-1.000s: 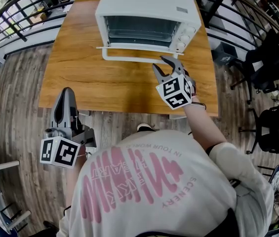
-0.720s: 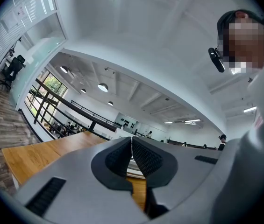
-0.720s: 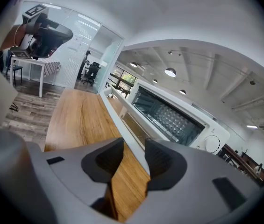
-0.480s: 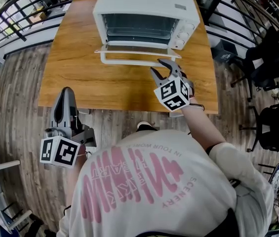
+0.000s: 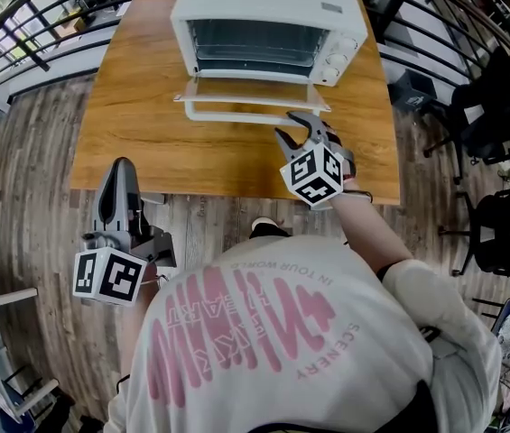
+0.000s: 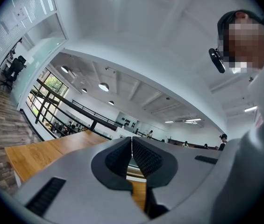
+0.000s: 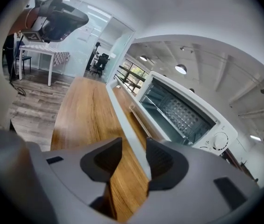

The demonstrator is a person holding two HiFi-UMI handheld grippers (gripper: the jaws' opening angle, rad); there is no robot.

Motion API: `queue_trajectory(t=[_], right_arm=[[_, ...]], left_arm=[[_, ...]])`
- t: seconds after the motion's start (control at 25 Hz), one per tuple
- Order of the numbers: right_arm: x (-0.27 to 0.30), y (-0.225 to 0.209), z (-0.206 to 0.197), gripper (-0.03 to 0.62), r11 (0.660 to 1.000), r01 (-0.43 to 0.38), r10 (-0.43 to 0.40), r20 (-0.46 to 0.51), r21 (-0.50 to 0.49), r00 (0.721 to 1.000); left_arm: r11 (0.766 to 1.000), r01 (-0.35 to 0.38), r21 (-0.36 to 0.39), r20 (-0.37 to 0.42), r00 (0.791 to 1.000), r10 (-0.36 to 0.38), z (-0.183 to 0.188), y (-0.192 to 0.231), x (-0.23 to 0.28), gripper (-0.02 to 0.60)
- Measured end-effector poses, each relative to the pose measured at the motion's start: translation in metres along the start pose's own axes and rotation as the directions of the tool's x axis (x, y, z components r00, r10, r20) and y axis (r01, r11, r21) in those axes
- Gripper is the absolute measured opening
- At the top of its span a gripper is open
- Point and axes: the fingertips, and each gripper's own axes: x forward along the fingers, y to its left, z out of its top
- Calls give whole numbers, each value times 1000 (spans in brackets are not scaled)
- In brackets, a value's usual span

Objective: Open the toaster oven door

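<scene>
Toaster oven (image 5: 268, 7) is sitting at the far edge of the table (image 5: 146, 142), roughly centred, front facing the person. Door (image 5: 250, 91) is lying swung down, near level, sticking out toward the near edge. White handle bar (image 5: 232, 115) is running along the door's free edge. Cavity is showing open, with the wire rack (image 7: 181, 111) inside. Knobs (image 5: 340, 57) are lining the right side of the front.

Right gripper (image 5: 288, 124) is sitting at the right end of the handle, angled downward. In the right gripper view the handle (image 7: 128, 134) is passing between the jaws of the right gripper (image 7: 134, 155), running just against the right-hand pad (image 7: 161, 160) with a visible gap to the left-hand one. Jaws have just been opening; they are standing apart, not clamping the bar.

Left gripper (image 5: 121, 168) is hanging off the near-left corner of the table, over the wood floor (image 5: 20, 170), well apart from the oven and pointing level. In the left gripper view the left gripper (image 6: 132, 155) is showing its pads pressed together with nothing between them; the table top (image 6: 43, 150) is lying ahead of it.

Person in a white shirt with pink print is filling the lower half of the head view.
</scene>
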Motion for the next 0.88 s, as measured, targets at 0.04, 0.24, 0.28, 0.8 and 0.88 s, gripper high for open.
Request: queue_trajectory(t=[0.04, 0.24, 0.28, 0.8, 0.88], right_arm=[[0, 2, -1, 163, 1000, 1, -2, -8, -29, 1000], [2, 14, -9, 167, 992, -22, 15, -55, -123, 998], [3, 17, -11, 167, 992, -32, 24, -66, -125, 998], [13, 42, -33, 243, 988, -62, 45, -119, -143, 992], [13, 45, -35, 262, 989, -68, 52, -121, -135, 991]], left_arm=[[1000, -1, -2, 0, 1000, 1, 0, 0, -1, 23], [1000, -7, -5, 0, 1000, 7, -1, 0, -5, 23], [1000, -9, -6, 0, 1000, 9, -2, 1, -6, 23], [999, -31, -10, -10, 999, 31, -4, 5, -12, 23], [999, -31, -11, -13, 999, 31, -5, 4, -12, 23]])
